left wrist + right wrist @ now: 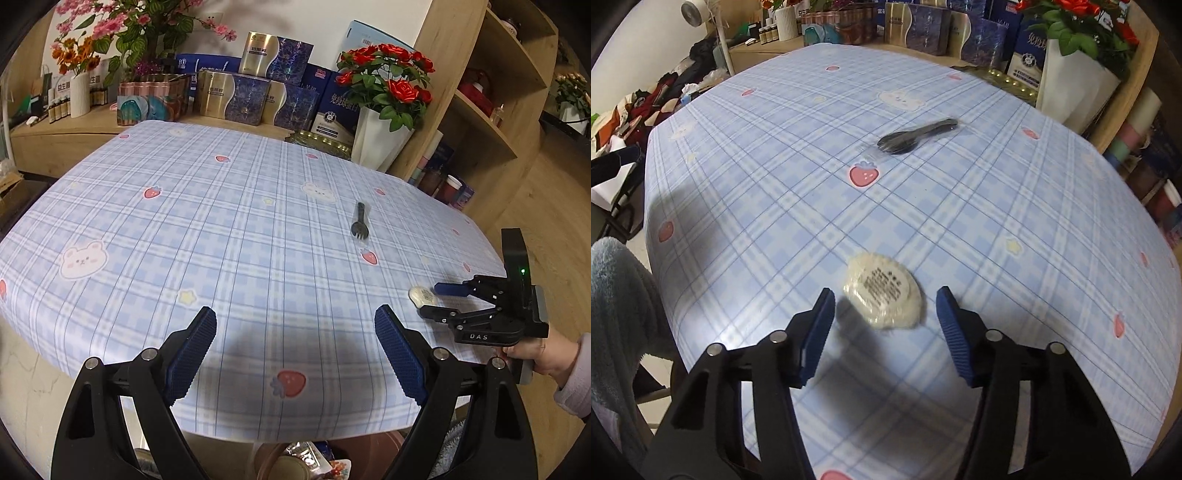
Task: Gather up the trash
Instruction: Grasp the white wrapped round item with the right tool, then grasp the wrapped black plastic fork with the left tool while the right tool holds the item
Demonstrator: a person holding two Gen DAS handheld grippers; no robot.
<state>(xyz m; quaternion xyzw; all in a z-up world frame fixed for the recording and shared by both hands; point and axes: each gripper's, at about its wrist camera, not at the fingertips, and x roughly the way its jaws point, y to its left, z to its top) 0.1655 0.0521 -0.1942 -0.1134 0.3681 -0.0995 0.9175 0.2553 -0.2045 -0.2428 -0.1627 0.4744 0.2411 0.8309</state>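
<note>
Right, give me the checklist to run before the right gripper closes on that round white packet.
1. Round white packet sits ahead of the right gripper, roughly centred on its gap: ok.
2. Pads touching the packet: not ok, the jaws stand apart from it in the right wrist view.
3. Packet fully between the fingertips: cannot tell, it looks just beyond them.
4. Wrapped black fork lies farther up the tablecloth, clear of the approach: ok.
5. Left gripper is open, holds nothing, and is off to the side: ok.
</note>
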